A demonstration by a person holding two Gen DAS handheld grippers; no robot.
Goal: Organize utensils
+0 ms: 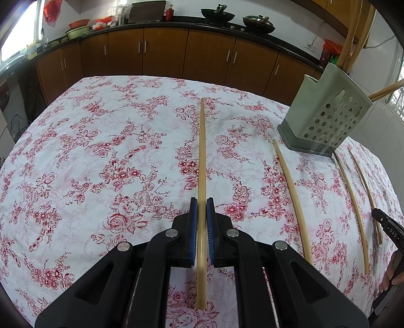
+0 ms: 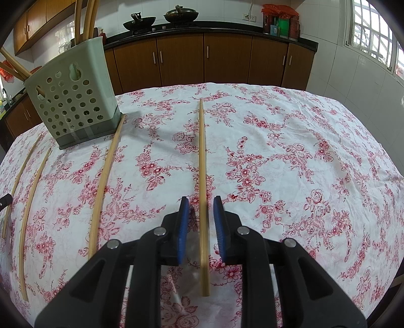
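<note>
Left gripper (image 1: 202,204) clenched on our chopstick (image 1: 202,151); right gripper (image 2: 200,203) released around another chopstick (image 2: 202,156). Thin sticks may slip short of the holder (image 1: 325,111).

A home kitchen. Brown cabinets (image 1: 164,55) with metal handles run under a dark counter (image 2: 207,25) along white-tiled walls. Two woks (image 1: 218,15) sit on the stove, basins (image 1: 78,27) stand near a sink at the left, and a cutting board (image 1: 146,11) leans against the tiles. A barred window (image 2: 371,32) lets in daylight. In front, a tabletop wears a red-flowered cloth (image 2: 277,156) with a chopstick holder (image 2: 73,101) on it.
</note>
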